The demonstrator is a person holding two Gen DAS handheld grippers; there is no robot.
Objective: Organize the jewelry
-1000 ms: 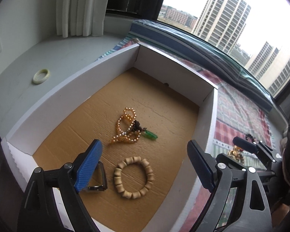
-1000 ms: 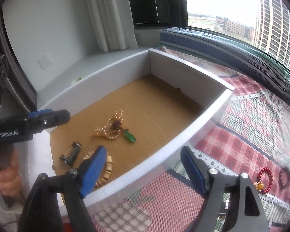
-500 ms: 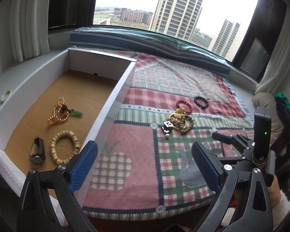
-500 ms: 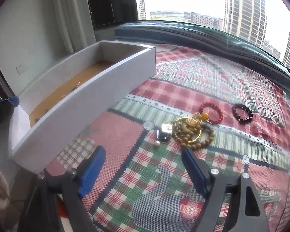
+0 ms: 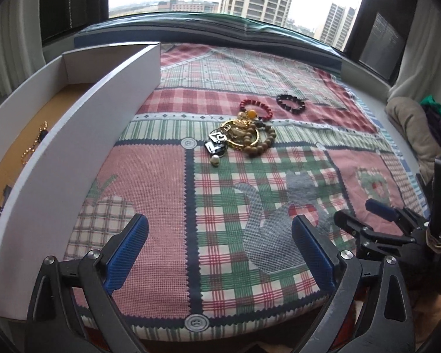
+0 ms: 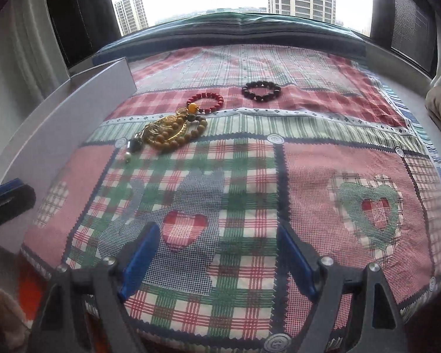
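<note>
A tangled heap of jewelry (image 5: pixel 240 138) with gold chains and wooden beads lies mid-cloth; it also shows in the right wrist view (image 6: pixel 169 131). A red bead bracelet (image 5: pixel 255 106) (image 6: pixel 205 102) and a dark bead bracelet (image 5: pixel 290 103) (image 6: pixel 261 90) lie behind it. A white box (image 5: pixel 82 135) (image 6: pixel 58 129) at the left holds a gold necklace (image 5: pixel 33 147). My left gripper (image 5: pixel 219 251) is open and empty over the near cloth. My right gripper (image 6: pixel 216 257) is open and empty, also near the front edge.
A plaid patchwork cloth (image 5: pixel 250 206) covers the surface, its front edge right under both grippers. A window ledge (image 6: pixel 250 26) runs along the back. A beige cushion (image 5: pixel 411 129) lies at the right. The right gripper shows in the left wrist view (image 5: pixel 376 220).
Both grippers have swung right, away from the box and over the cloth. The box has slid to the left of both views. Both stay open and empty.
</note>
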